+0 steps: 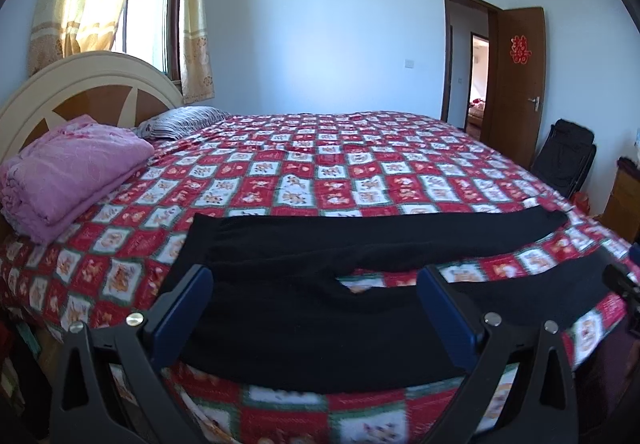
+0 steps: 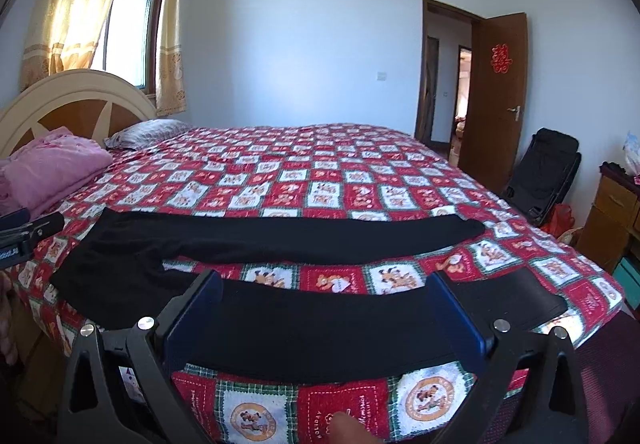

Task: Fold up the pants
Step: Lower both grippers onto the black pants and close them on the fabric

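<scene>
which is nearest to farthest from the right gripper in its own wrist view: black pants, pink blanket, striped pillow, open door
1. black pants, spread on the bed right under the right gripper
2. pink blanket, folded, far left
3. striped pillow, by the headboard
4. open door, back right

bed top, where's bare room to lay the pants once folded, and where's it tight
Free: the wide stretch of quilt beyond the black pants, toward the far wall. A narrow strip shows between the two legs. Crowded: the headboard end, with the pink blanket and striped pillow, and the near edge under both open grippers.
</scene>
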A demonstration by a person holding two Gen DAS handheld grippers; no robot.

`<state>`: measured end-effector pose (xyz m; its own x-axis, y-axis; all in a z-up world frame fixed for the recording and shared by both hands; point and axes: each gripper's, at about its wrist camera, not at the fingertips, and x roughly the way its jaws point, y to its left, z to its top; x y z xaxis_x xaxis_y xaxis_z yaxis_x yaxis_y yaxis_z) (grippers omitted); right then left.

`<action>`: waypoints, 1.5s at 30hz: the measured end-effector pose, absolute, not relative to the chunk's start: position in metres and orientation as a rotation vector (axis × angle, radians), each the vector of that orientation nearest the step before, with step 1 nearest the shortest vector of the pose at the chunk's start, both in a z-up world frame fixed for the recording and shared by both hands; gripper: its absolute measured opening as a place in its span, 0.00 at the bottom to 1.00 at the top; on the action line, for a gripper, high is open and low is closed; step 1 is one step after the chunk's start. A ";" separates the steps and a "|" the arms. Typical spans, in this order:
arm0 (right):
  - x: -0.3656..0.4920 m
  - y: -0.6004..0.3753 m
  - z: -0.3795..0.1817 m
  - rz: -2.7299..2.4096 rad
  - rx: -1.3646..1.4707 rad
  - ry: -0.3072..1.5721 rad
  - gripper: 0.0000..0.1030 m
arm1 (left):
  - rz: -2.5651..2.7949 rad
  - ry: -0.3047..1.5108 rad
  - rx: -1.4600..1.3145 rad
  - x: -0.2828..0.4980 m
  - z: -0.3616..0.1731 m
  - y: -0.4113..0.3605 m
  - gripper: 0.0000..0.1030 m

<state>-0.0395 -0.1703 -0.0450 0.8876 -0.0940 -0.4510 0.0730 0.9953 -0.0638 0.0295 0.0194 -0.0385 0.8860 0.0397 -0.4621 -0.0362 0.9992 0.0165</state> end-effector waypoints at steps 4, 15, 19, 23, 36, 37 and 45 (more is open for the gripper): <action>-0.022 -0.184 -0.064 -0.095 -0.049 0.514 0.99 | 0.169 0.524 0.059 0.080 -0.059 0.068 1.00; 0.047 -0.255 -0.096 -0.142 0.060 0.686 0.69 | 0.208 0.729 0.013 0.210 -0.101 0.184 0.99; 0.080 -0.275 -0.093 -0.146 0.074 0.737 0.59 | 0.136 0.793 -0.026 0.246 -0.117 0.189 0.86; 0.107 -0.294 -0.090 -0.174 0.039 0.745 0.58 | 0.096 0.842 -0.064 0.278 -0.132 0.197 0.70; 0.209 -0.455 -0.084 -0.363 0.260 0.811 0.51 | -0.009 0.913 -0.145 0.302 -0.152 0.216 0.27; 0.221 -0.469 -0.085 -0.372 0.273 0.819 0.50 | -0.010 0.913 -0.138 0.303 -0.152 0.216 0.27; 0.289 -0.517 -0.103 -0.364 0.288 0.879 0.51 | -0.005 0.914 -0.112 0.307 -0.152 0.213 0.27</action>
<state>0.2890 -0.5168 -0.1030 0.5838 -0.1902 -0.7893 0.4233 0.9009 0.0959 0.3065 0.2132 -0.1522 0.6113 -0.0525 -0.7897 -0.0430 0.9941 -0.0994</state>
